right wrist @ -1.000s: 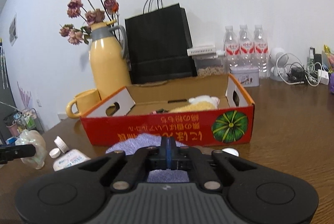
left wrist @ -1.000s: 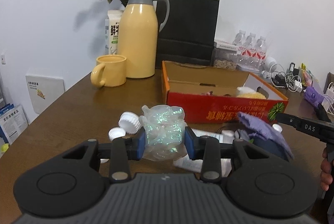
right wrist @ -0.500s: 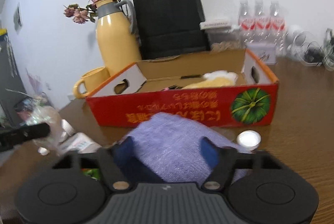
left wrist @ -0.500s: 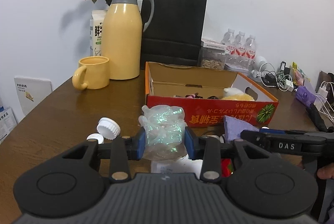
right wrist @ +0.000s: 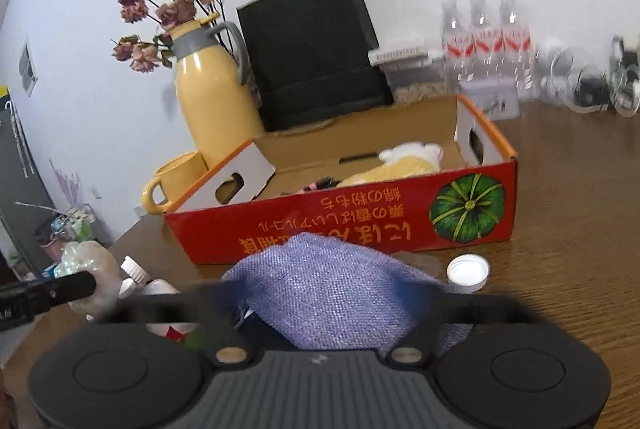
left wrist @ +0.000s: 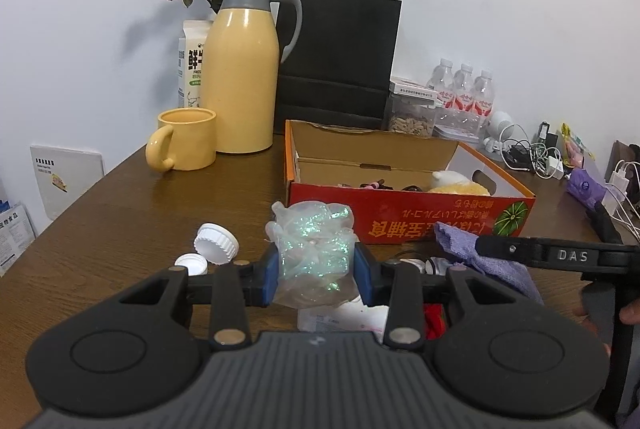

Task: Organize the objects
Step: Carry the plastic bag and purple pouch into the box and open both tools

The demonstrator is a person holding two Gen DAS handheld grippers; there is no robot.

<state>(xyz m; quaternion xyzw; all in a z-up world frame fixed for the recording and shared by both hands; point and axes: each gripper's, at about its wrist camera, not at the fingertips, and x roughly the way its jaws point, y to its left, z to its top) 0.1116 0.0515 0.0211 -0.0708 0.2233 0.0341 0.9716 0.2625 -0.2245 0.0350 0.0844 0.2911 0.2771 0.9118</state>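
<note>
My left gripper (left wrist: pixel 316 277) is shut on a crumpled clear bag with an iridescent shimmer (left wrist: pixel 314 253), held above the wooden table (left wrist: pixel 120 221). The jaws of my right gripper (right wrist: pixel 322 293) are opening, motion-blurred, on either side of a purple knitted cloth (right wrist: pixel 332 277) that lies on the table; the pads do not press on it. In the left wrist view the cloth (left wrist: pixel 460 249) shows under a finger of the right gripper (left wrist: pixel 520 252). Just beyond stands an open red cardboard box (right wrist: pixel 360 221) with a yellow and white plush toy (right wrist: pixel 400 161) inside.
White caps (left wrist: pixel 216 243) (right wrist: pixel 468 271) and a white bottle (right wrist: pixel 160 287) lie loose near the box. At the back stand a yellow jug (left wrist: pixel 240 85), a yellow mug (left wrist: pixel 186 141), a black paper bag (left wrist: pixel 336 61), water bottles (left wrist: pixel 464 89) and tangled cables (left wrist: pixel 528 153).
My right gripper's jaws have spread from shut to wide, with the purple cloth now between them, and its view has tilted. The left gripper has kept its hold on the bag.
</note>
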